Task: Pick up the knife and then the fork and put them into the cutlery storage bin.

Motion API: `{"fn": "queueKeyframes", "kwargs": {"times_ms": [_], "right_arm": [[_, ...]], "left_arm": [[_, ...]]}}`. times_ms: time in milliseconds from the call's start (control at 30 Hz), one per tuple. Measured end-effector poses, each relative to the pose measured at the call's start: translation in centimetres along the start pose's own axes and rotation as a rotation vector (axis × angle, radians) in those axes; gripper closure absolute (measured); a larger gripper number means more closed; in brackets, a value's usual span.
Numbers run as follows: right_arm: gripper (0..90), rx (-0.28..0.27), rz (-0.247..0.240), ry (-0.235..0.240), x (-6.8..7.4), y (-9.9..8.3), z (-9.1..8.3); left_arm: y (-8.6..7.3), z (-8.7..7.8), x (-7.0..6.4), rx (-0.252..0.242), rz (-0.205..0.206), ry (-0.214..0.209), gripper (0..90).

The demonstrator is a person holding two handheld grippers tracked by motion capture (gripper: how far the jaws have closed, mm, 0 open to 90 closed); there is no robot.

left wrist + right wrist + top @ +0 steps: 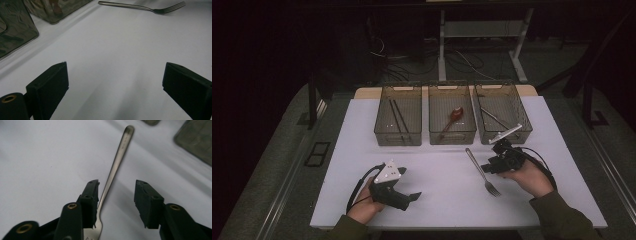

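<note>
The right gripper (116, 202) has its fingers (147, 202) spread, straddling the fork (117, 160) low on the handle, with the left-hand jaw right against the metal and the other well clear. The left gripper (115, 92) stands wide apart too, over bare white table (442, 200), holding nothing.

The likeliest slip, I judge: closing from this lopsided stance would shove the thin handle sideways rather than pinch it, and a flat, smooth fork (hard to get under) could skid or pivot on the table. Jaw tips could also jam against the tabletop.

The fork is plain brushed steel, slim-handled, lying flat near the table's middle, handle toward 11 o'clock, tines toward 5 o'clock, just short of the right-hand bin (502, 112).
</note>
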State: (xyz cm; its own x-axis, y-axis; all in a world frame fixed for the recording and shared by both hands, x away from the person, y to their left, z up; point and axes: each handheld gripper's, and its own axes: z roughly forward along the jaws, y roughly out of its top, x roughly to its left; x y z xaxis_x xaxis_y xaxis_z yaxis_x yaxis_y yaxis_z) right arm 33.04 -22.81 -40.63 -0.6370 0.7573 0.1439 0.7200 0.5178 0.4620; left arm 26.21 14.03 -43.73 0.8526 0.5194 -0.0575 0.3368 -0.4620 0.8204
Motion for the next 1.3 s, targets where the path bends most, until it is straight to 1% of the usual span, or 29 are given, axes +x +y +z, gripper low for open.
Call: {"fn": "queueKeyframes", "kwargs": {"times_ms": [67,133,267,400,500,533,633,733,800,933,1000,1133,1300], "right_arm": [[61.1,0.013,0.002,0.004,0.2,0.0,0.3],[61.8,0.033,0.000,0.007,0.4,0.1,0.6],[65.3,0.062,-0.014,-0.004,0.9,0.2,1.3],[68.6,0.097,-0.019,-0.005,1.1,0.3,1.9],[70.5,0.119,-0.026,-0.016,1.3,0.3,2.2],[71.1,0.128,-0.022,-0.009,1.3,0.3,2.3],[72.6,0.138,-0.038,-0.022,1.5,0.4,2.4],[75.5,0.149,-0.062,-0.048,1.8,0.5,2.5],[75.5,0.159,-0.072,-0.062,1.9,0.6,2.6],[76.1,0.178,-0.090,-0.073,2.2,0.8,2.7],[77.2,0.186,-0.090,-0.073,2.2,0.9,2.7],[83.0,0.199,-0.102,-0.088,2.2,1.1,2.8],[84.0,0.205,-0.111,-0.082,2.1,1.2,2.8]], "left_arm": [[0.0,0.0,0.0,0.000,0.000,0.000,5.8],[0.0,0.0,0.0,0.000,0.002,-0.001,5.8],[0.0,0.0,-0.1,-0.001,0.002,-0.002,5.8],[0.0,0.0,0.0,-0.001,0.001,-0.002,5.8],[0.0,0.0,-0.1,0.000,0.001,-0.003,5.8],[0.0,0.1,-0.1,0.000,0.001,-0.002,5.8],[0.0,0.1,-0.1,0.000,0.002,-0.003,5.8],[0.0,0.1,-0.1,0.001,0.003,-0.002,5.8],[0.0,0.1,-0.1,0.002,0.005,-0.003,5.8],[0.0,0.1,-0.1,0.002,0.005,-0.003,5.8],[0.0,0.1,-0.1,0.002,0.005,-0.003,5.8],[0.0,0.1,-0.1,0.002,0.005,-0.003,5.8],[0.0,0.1,-0.1,0.002,0.005,-0.003,5.8]]}}
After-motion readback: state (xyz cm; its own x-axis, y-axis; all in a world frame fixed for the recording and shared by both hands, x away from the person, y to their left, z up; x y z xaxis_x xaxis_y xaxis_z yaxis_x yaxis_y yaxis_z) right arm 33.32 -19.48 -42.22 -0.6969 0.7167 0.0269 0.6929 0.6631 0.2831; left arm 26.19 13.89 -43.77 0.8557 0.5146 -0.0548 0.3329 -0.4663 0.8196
